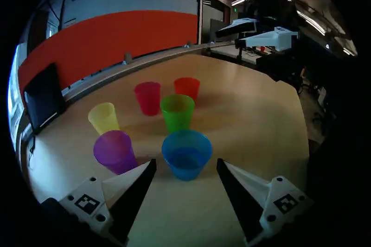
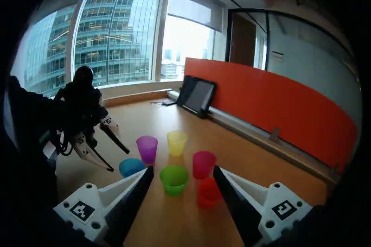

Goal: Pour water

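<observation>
1. Left tool (image 1: 185, 162): fingers spread wide, gripping nothing. It sits low over the table (image 1: 259, 122).
2. Right tool (image 2: 182, 169): also spread and empty, above the table.
3. Six cups stand upright in a loose cluster on the table, none touched by either tool.
4. The left gripper view has the blue cup (image 1: 186, 154) nearest, just ahead between the two fingers. The purple cup (image 1: 115, 151) is by the left finger, the yellow cup (image 1: 104, 117) behind it, and the green cup (image 1: 177, 111) is in the middle. The pink cup (image 1: 148, 98) and red cup (image 1: 187, 87) are farthest.
5. This view looks down into the blue cup. It seems to hold some water, but I cannot tell for sure.
6. The right gripper view sees the cluster from the other side, with the green and red cups nearest and the blue cup off by the left finger. No cup's inside is readable here.
7. The right gripper view also catches the left tool at the left, spread, held in a dark-gloved hand (image 2: 81, 98), near the blue cup. Big windows (image 2: 116, 34) are behind it.
8. The left gripper view catches the right tool far off, raised above the table's far edge.
9. A dark screen (image 1: 44, 96) leans by the orange panel (image 1: 116, 38) in both views.
</observation>
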A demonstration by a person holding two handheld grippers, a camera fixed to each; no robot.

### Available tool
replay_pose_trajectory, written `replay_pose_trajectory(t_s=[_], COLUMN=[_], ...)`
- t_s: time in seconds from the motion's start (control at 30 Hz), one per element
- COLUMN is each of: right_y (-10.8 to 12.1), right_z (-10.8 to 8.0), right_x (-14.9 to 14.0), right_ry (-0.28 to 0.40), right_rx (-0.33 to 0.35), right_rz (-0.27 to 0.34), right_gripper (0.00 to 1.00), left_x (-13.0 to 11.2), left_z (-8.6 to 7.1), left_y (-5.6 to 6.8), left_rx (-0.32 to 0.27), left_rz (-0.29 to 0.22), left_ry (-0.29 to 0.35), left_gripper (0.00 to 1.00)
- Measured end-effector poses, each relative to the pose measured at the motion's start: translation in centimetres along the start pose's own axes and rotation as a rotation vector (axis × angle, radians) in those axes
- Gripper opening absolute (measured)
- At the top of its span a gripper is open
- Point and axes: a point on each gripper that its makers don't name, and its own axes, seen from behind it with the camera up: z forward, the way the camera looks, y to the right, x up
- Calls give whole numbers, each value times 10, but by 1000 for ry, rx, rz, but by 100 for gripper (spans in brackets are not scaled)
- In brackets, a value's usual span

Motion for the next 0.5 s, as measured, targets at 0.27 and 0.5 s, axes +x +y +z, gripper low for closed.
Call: replay_pose_trajectory(t_s=[0.27, 0.5], right_y=[5, 9], right_z=[3, 5], right_x=[-3, -6], right_ry=[-1, 0], right_rx=[0, -1], right_rz=[12, 17], right_gripper=[100, 100], left_x=[-3, -3], left_z=[16, 32], left_y=[3, 2], left_rx=[-29, -36], left_rz=[5, 12], left_ry=[-45, -74], left_gripper=[97, 97])
